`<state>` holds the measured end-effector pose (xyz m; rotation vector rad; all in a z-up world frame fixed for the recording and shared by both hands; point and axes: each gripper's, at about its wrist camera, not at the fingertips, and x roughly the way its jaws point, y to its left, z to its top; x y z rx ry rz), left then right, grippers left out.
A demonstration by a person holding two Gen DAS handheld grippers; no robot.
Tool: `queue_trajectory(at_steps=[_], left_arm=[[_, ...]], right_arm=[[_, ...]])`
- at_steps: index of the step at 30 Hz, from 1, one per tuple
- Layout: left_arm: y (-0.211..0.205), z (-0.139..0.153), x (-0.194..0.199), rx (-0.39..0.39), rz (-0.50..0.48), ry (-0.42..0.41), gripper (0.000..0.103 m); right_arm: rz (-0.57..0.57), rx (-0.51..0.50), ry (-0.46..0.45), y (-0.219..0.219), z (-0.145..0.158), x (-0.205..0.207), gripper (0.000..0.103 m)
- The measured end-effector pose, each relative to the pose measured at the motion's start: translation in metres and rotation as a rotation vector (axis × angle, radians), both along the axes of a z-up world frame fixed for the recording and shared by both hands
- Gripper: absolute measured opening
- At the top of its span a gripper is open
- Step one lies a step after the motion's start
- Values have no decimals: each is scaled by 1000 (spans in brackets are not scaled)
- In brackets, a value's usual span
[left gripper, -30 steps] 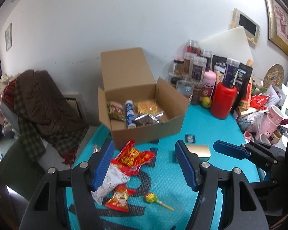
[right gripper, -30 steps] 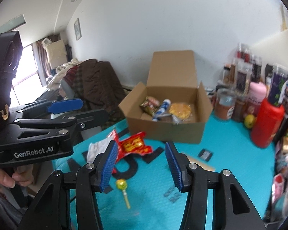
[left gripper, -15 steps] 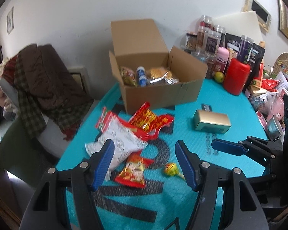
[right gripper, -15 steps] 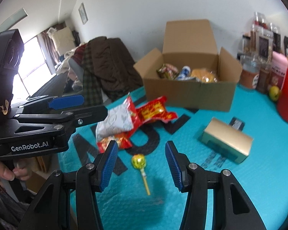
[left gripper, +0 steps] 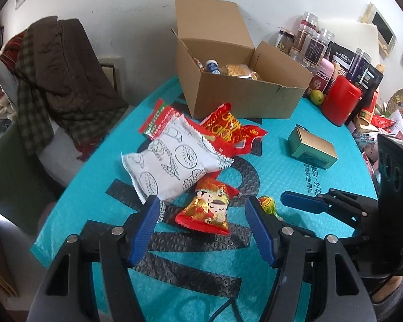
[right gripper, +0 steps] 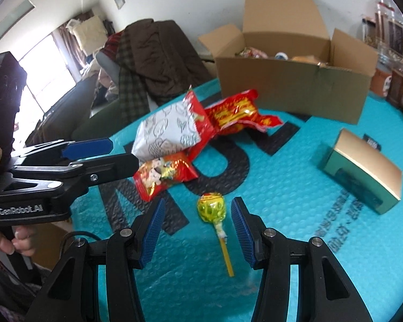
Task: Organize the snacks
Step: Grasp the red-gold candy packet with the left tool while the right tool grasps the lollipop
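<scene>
Both grippers came down nearer to the teal mat [left gripper: 322, 187] than one second before. My left gripper [left gripper: 201, 212] has its jaws about half open and holding nothing; the small red candy packet [left gripper: 209, 209] lies between them. My right gripper [right gripper: 197, 216] is open more narrowly, also empty, with the lollipop [right gripper: 211, 209] between its jaws. Beyond them stands the cardboard box [left gripper: 241, 99].

"GenRobot.AI" showing in white on the left gripper [right gripper: 87, 145] body, printing on the teal mat [right gripper: 295, 281] staying unreadable
</scene>
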<state>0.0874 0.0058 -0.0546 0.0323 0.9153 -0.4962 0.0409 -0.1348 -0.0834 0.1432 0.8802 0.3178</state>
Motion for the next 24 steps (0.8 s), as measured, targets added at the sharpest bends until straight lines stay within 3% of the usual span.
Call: queue_trajectory(at_steps=[4, 7, 11, 22, 24], left_arm=[[-2, -6, 4, -5, -12, 9, 65], [-6, -11, 8, -19, -33, 29, 65], [-13, -15, 13, -18, -52, 32, 65], [-34, -32, 15, 58, -82, 26, 65], [-37, -35, 15, 59, -85, 29, 46]], right_arm=[[-1, -6, 31, 1, -11, 7, 51], [-2, -11, 37, 0, -14, 9, 44], [-8, -33, 42, -2, -17, 10, 25], [-39, -33, 32, -22, -9, 2, 25], [-57, -31, 32, -28, -8, -2, 25]])
